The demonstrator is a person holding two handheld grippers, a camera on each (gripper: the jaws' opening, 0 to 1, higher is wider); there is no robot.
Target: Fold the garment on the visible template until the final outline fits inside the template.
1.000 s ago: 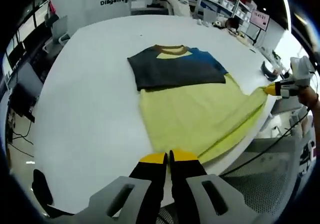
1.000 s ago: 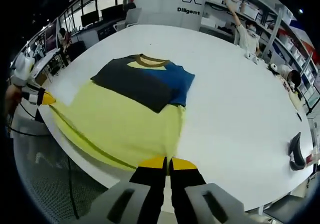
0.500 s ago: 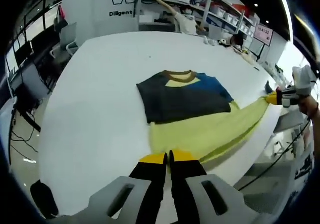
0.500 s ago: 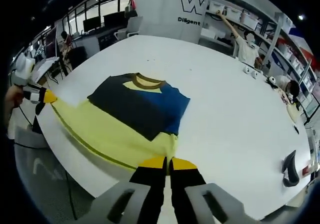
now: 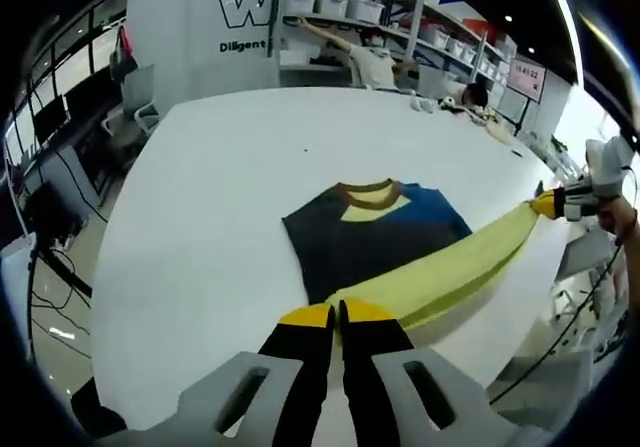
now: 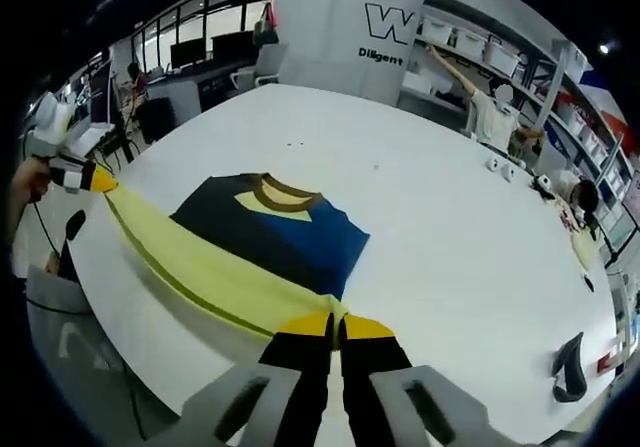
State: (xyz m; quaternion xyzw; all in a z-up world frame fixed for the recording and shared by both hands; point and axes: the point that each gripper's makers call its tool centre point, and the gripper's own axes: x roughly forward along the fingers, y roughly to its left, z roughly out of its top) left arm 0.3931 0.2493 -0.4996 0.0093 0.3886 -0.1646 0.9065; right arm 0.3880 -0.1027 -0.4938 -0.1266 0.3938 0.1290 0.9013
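A large white worktop (image 5: 200,217) stood in an open workshop, with shelving and storage bins along the back wall and a pillar lettered "Diligent" behind it. On it lay a T-shirt (image 5: 375,229), its dark and blue chest panels and brown collar flat and facing up near the middle, its yellow lower half raised off the surface.

The left tool (image 5: 336,315) was clamped on one corner of the yellow hem (image 5: 450,272); the right tool (image 6: 335,325) gripped the opposite corner, and its yellow tips also appeared at the far right of the left gripper view. Between them the hem was pulled into a taut band, its long axis running from one tool to the other, across the shirt's width. From both tools the collar (image 6: 282,194) lay straight ahead, beyond the flat dark panel, so the fold appeared to be headed forward over the chest. Neither tool looked nearer the collar than the other.

No template outline could be made out around the garment in either view. Bare white surface spread beyond and to both sides of the shirt, leaving ample room to carry the hem forward. The near edge of the worktop ran just below the stretched band. A small dark object (image 6: 568,367) sat near the worktop's far right edge in the right gripper view, well apart from the shirt.
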